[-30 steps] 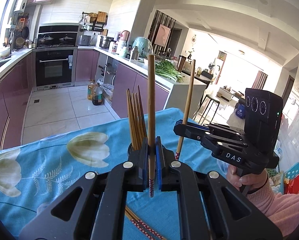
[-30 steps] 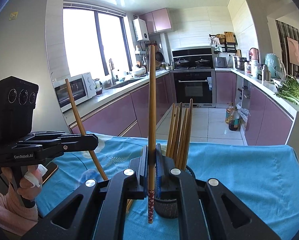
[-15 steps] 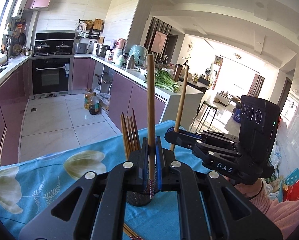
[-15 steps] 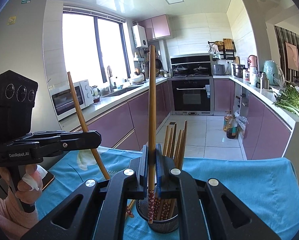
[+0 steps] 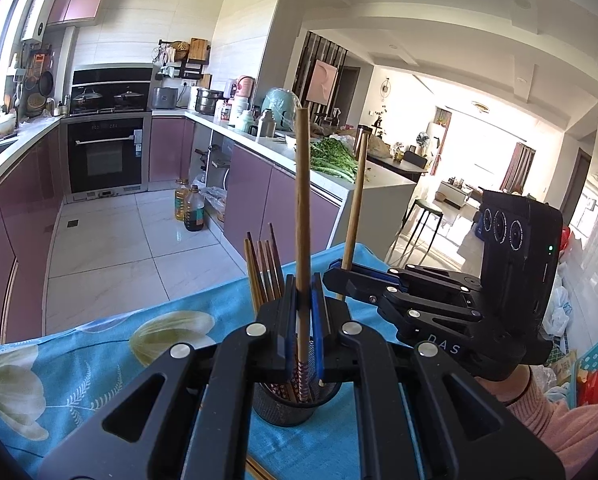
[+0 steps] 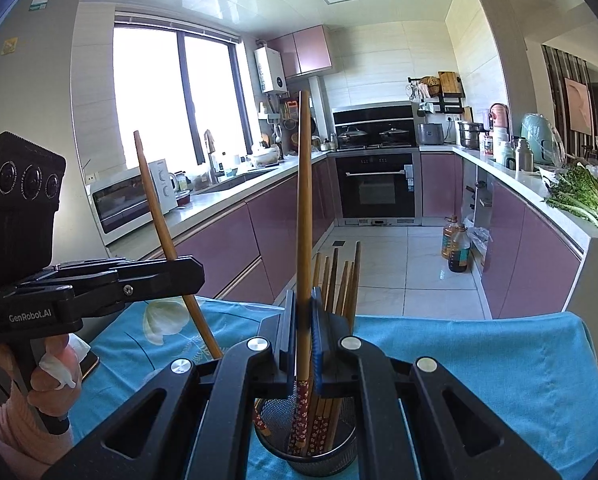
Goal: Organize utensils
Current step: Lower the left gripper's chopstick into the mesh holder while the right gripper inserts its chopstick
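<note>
My left gripper (image 5: 302,320) is shut on an upright wooden chopstick (image 5: 302,208); its patterned lower end reaches into a black mesh holder (image 5: 287,404) with several chopsticks (image 5: 263,268) in it. My right gripper (image 6: 302,336) is shut on another upright chopstick (image 6: 304,208), whose patterned end is inside the same holder (image 6: 319,460). Each gripper shows in the other's view: the right (image 5: 339,280) beside the holder, the left (image 6: 191,276) with its chopstick (image 6: 159,216) tilted.
The holder stands on a table with a blue floral cloth (image 5: 79,364). A loose chopstick (image 5: 259,470) lies on the cloth under my left gripper. Behind are kitchen counters (image 6: 235,184), an oven (image 6: 379,184) and oil bottles (image 6: 457,248) on the floor.
Both grippers have come down over the holder. The patterned ends of both held chopsticks, above the cloth a second ago, are now inside the holder.
</note>
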A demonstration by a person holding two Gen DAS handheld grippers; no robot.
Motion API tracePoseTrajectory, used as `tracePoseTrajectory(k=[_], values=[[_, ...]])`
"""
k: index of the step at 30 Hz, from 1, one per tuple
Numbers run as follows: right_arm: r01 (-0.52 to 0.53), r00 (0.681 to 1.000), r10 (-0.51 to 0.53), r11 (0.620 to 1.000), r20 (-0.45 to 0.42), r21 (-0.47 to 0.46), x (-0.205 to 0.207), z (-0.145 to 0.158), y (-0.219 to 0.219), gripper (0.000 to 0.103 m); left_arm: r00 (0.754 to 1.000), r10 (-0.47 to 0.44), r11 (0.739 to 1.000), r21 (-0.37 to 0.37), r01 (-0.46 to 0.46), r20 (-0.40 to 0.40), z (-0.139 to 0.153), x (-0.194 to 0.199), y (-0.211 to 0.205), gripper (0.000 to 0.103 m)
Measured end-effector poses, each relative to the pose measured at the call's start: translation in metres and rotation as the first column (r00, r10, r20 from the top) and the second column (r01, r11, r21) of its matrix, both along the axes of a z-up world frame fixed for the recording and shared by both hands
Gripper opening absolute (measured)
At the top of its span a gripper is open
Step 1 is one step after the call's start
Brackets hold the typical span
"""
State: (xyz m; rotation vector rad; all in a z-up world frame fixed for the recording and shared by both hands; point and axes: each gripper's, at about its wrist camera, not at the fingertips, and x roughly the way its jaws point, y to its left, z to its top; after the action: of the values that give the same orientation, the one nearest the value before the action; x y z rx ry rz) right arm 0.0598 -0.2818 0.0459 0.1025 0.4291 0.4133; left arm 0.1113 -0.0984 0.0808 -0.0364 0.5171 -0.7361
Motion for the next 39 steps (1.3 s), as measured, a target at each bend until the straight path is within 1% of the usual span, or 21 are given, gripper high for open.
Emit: tracePoseTrajectory(k=[12, 23, 30, 33, 39], values=[[0.008, 0.999, -0.008, 1.000, -0.045, -0.003, 0.008, -0.012, 0.008, 0.006, 0.999, 0.000, 0.998, 0.059, 0.003, -0.044, -0.009, 0.009, -0.011, 0.007], [0.008, 0.995, -0.008, 1.000, -0.095, -0.005, 0.012, -0.027, 0.008, 0.006, 0.997, -0.012, 0.990, 0.142, 0.023, -0.074, -0.020, 0.013, -0.016, 0.007], [0.000, 0.990, -0.002, 1.000, -0.140, -0.018, 0.015, -0.037, 0.008, 0.006, 0.992, -0.024, 0.979, 0.198, 0.048, -0.124, -0.034, 0.017, -0.023, 0.007], [0.000, 0.986, -0.003, 1.000, -0.165, -0.023, 0.017, -0.043, 0.008, 0.006, 0.989, -0.031, 0.978, 0.201, 0.060, -0.146, -0.039, 0.021, -0.025, 0.007], [0.004, 0.981, -0.008, 1.000, -0.194, -0.019, 0.024, -0.050, 0.008, 0.006, 0.986, -0.015, 0.973, 0.223, 0.052, -0.165, -0.051, 0.033, -0.032, 0.007]])
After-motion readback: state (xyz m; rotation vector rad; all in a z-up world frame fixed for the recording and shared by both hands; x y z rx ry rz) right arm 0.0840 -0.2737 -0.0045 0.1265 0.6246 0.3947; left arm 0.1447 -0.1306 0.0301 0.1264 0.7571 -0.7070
